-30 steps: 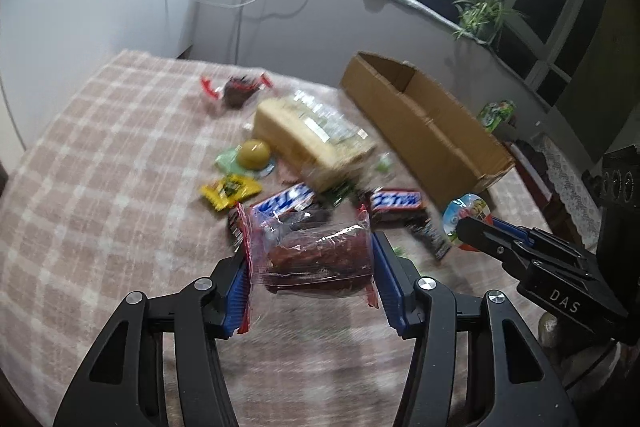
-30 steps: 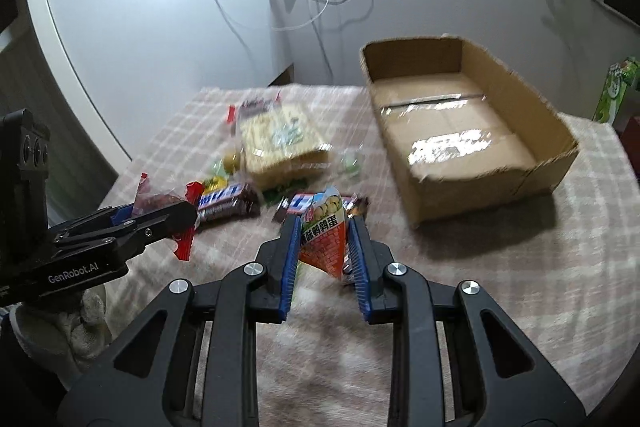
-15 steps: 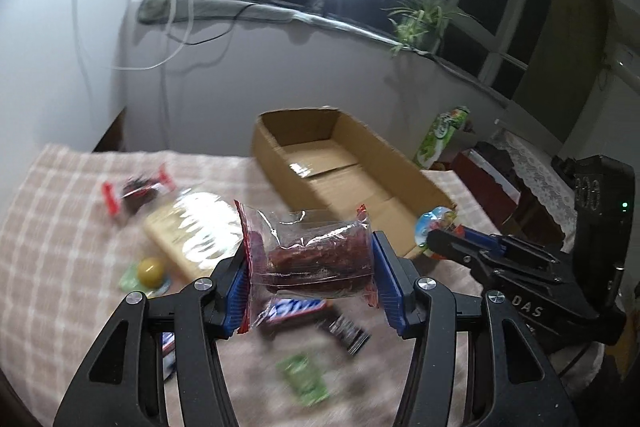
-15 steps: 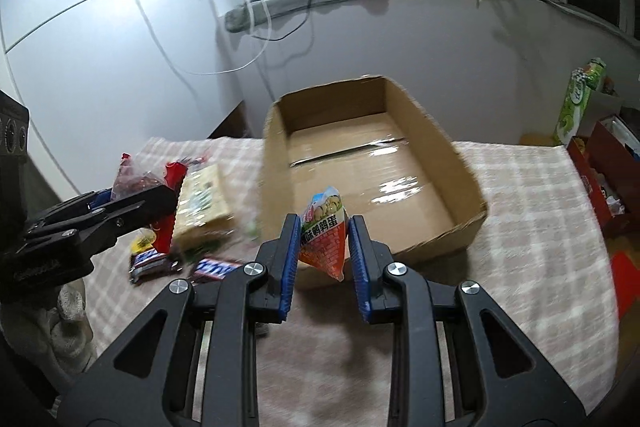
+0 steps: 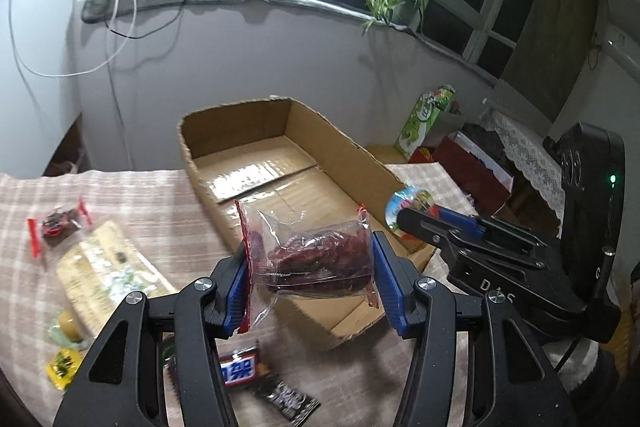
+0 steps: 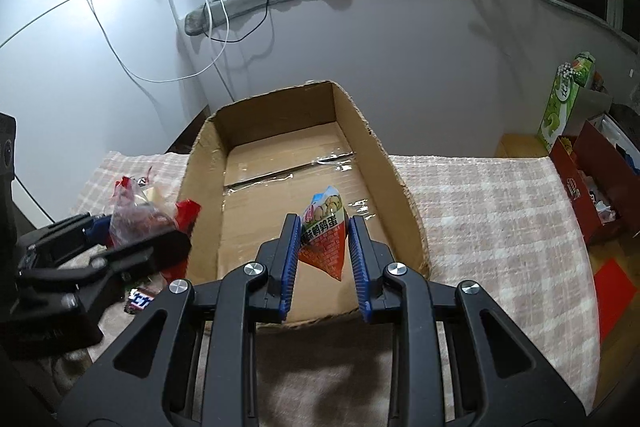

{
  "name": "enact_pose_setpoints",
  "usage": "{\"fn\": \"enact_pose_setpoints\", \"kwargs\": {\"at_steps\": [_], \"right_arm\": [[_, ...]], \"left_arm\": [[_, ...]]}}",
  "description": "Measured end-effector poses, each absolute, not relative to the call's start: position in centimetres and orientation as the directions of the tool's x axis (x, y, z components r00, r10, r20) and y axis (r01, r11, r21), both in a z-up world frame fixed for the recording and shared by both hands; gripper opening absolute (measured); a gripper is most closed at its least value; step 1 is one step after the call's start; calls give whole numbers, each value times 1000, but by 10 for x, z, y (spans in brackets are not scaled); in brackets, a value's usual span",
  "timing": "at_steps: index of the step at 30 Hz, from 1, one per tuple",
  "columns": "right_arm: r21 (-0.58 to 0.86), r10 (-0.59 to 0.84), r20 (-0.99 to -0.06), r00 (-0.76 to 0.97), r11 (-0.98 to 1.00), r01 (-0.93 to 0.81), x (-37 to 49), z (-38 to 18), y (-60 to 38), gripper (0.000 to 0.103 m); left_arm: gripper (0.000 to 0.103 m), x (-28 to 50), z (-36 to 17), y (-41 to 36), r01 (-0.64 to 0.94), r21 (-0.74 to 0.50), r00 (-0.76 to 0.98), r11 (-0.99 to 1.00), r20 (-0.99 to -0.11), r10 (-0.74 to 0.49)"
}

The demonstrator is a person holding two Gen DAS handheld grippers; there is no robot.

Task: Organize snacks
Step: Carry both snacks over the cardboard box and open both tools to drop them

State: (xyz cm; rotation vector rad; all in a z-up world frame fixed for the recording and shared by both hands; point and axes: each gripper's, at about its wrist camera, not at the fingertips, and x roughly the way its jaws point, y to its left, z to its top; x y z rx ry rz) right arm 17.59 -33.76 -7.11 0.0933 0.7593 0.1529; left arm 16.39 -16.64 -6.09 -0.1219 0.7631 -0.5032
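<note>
My left gripper is shut on a clear packet of dark red snack, held in the air over the near end of an open cardboard box. My right gripper is shut on a small orange triangular quail-egg packet above the near part of the same box. Each gripper shows in the other's view, the right one at the box's right rim, the left one at its left rim. The box's inside is bare.
Loose snacks lie on the checked tablecloth left of the box: a yellow cracker pack, a red-ended packet, a chocolate bar, a yellow sweet. A green carton and red box stand right of the table.
Both grippers have carried their packets from above the pile of snacks rightward to the cardboard box, which now fills the middle of both views. Neither grip has altered.
</note>
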Motion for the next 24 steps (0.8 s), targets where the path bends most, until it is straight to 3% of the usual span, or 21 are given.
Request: {"fn": "enact_pose_setpoints", "kwargs": {"at_steps": [10, 14, 16, 24], "right_arm": [[141, 170, -683, 711, 985, -101, 182, -77, -339, 26], [137, 158, -682, 714, 987, -88, 182, -76, -340, 42], [137, 157, -676, 720, 987, -87, 179, -75, -340, 42], [136, 160, -665, 730, 986, -93, 164, -65, -337, 42]], "left_arm": [[56, 174, -71, -181, 399, -271, 588, 876, -657, -471], [59, 176, -71, -185, 403, -258, 585, 878, -665, -464], [63, 177, -71, -185, 403, -256, 589, 879, -663, -463], [63, 168, -68, -176, 392, -259, 600, 883, -655, -459]]}}
